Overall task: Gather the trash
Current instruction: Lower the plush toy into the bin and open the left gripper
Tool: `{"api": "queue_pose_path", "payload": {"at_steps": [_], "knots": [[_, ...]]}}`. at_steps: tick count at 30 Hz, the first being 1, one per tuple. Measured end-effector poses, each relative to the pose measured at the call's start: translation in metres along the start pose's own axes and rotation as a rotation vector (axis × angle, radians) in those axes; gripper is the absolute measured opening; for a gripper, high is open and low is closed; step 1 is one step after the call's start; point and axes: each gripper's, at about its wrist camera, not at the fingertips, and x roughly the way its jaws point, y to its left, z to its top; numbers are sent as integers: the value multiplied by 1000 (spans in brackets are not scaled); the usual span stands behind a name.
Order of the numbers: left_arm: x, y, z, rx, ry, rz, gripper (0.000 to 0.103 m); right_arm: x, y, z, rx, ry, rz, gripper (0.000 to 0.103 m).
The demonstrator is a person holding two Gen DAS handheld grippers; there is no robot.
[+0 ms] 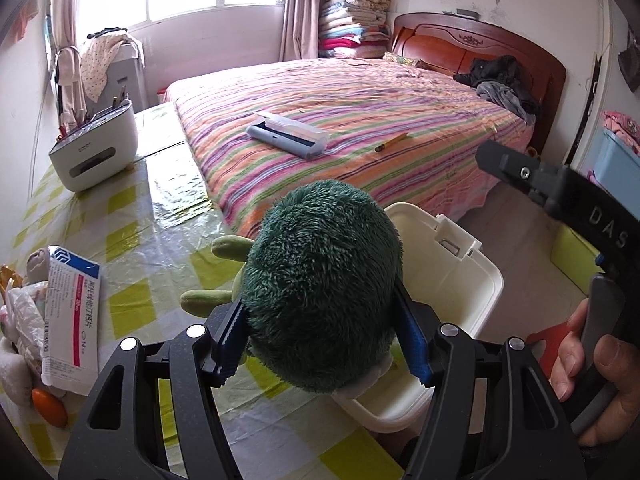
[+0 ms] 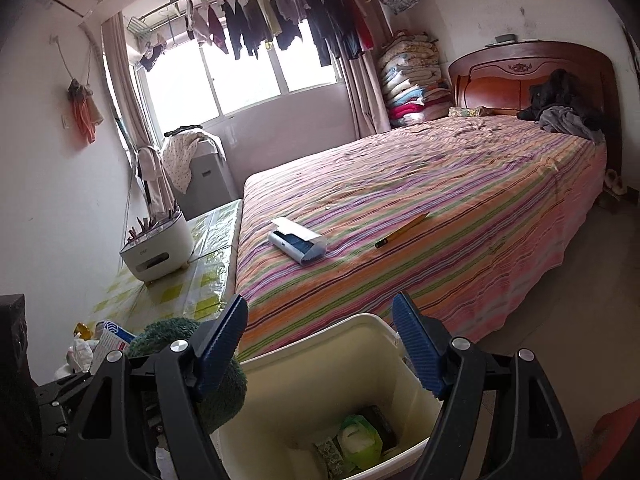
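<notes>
My left gripper (image 1: 324, 344) is shut on a dark green plush toy (image 1: 320, 284) with light green limbs, holding it over the table edge beside the cream trash bin (image 1: 480, 292). The toy also shows in the right wrist view (image 2: 168, 332) at lower left. My right gripper (image 2: 320, 344) is open and empty, above the open bin (image 2: 312, 360). Inside the bin lie a green-and-white packet (image 2: 356, 440) and other scraps. The right gripper's body (image 1: 560, 200) shows at right in the left wrist view.
A table with a yellow-checked plastic cloth (image 1: 132, 216) holds a white desk organizer (image 1: 96, 152), a medicine box (image 1: 72, 316) and small clutter. A striped bed (image 2: 420, 216) carries a pencil case (image 2: 298, 242) and a pencil (image 2: 400, 232). A red stool (image 1: 548, 344) is below right.
</notes>
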Motion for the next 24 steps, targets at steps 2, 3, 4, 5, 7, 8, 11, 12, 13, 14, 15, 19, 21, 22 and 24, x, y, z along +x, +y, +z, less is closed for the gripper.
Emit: {"api": "queue_pose_path", "payload": {"at_steps": [2, 3, 4, 5, 7, 8, 11, 12, 13, 14, 15, 19, 21, 22, 24], "knots": [[5, -3, 1, 3, 6, -6, 64, -3, -3, 2, 8, -12, -1, 73], [6, -5, 2, 2, 7, -7, 65, -4, -3, 3, 9, -17, -3, 73], [7, -7, 2, 4, 8, -9, 65, -5, -3, 4, 9, -20, -2, 73], [9, -10, 3, 12, 9, -12, 65, -5, -4, 4, 10, -22, -2, 73], [12, -12, 5, 17, 13, -12, 67, -6, -4, 5, 12, -24, 0, 73], [13, -13, 6, 21, 17, -14, 68, -6, -4, 6, 13, -26, -1, 73], [16, -15, 7, 27, 23, -6, 74, -7, -4, 7, 12, -29, -3, 73], [15, -15, 6, 31, 14, 4, 74, -7, -5, 7, 13, -31, -3, 73], [12, -15, 6, 38, -2, 16, 79, -6, -4, 7, 14, -31, -3, 73], [10, -16, 6, 45, -11, 32, 85, -5, -4, 7, 14, -30, -3, 73], [7, -17, 6, 53, -22, 61, 92, -6, -4, 7, 13, -31, -4, 73], [-6, -15, 3, 91, -61, 109, 92, -5, -1, 6, 8, -26, 3, 73], [-10, -10, 1, 93, -59, 114, 92, -3, 3, 5, 0, -21, 12, 73], [-12, -7, 0, 90, -54, 114, 92, -2, 6, 5, -5, -21, 13, 73], [-13, -2, -2, 84, -44, 113, 92, 0, 11, 4, -17, -17, 17, 73]]}}
